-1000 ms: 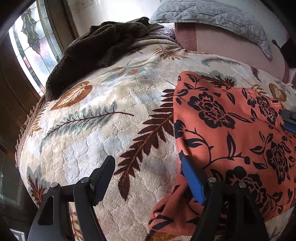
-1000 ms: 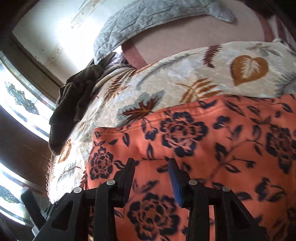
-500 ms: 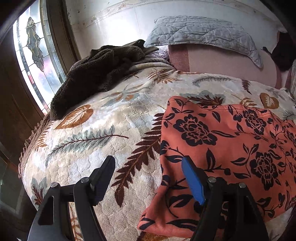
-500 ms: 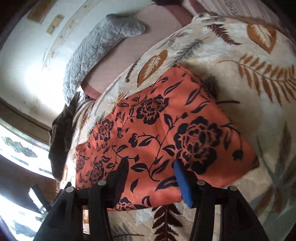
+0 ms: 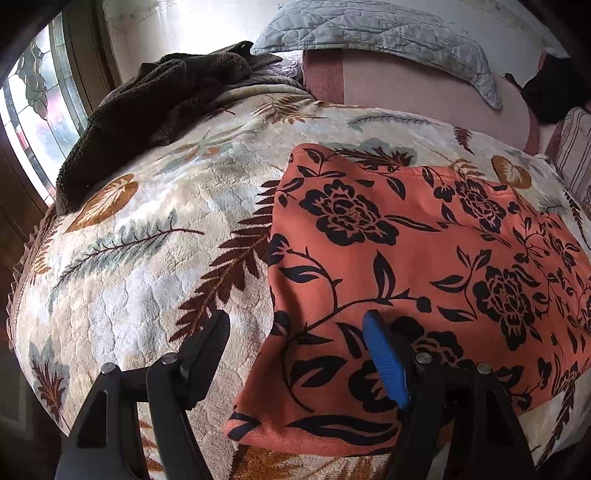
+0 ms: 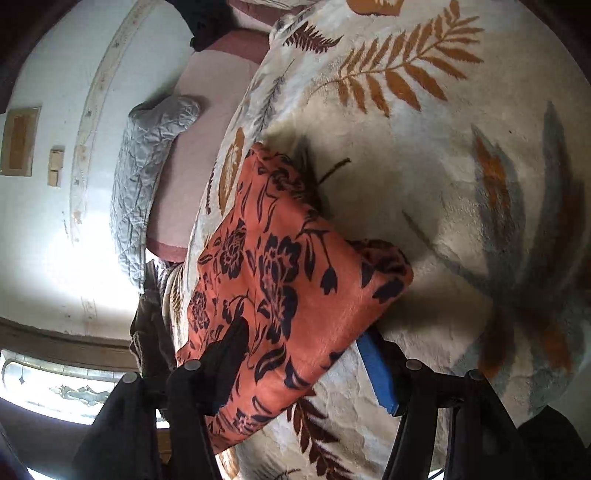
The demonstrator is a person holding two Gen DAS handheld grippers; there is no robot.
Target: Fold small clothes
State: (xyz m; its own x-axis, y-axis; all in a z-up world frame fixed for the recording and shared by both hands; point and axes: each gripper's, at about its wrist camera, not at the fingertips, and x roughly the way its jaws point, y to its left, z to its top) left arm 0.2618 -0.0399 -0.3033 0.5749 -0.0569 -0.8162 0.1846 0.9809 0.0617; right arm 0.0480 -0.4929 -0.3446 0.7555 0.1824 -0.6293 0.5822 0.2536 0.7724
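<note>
An orange garment with black flowers (image 5: 424, 266) lies folded flat on a leaf-patterned bedspread (image 5: 147, 258). My left gripper (image 5: 295, 350) is open and empty, hovering over the garment's near left edge; its blue finger (image 5: 384, 362) is above the cloth, its black finger (image 5: 207, 347) above the bedspread. In the right wrist view the garment (image 6: 288, 295) fills the lower left. My right gripper (image 6: 303, 365) is open, straddling the garment's near right end without clamping it.
A dark brown fuzzy blanket (image 5: 147, 110) is heaped at the far left near a stained-glass window (image 5: 40, 110). A grey quilted pillow (image 5: 376, 33) and a pink headboard cushion (image 5: 406, 92) stand behind. Striped fabric (image 5: 576, 158) lies at the right edge.
My right gripper opened wider, drew back and rolled, now at the garment's right end. My left gripper pulled back slightly; the garment lies flatter.
</note>
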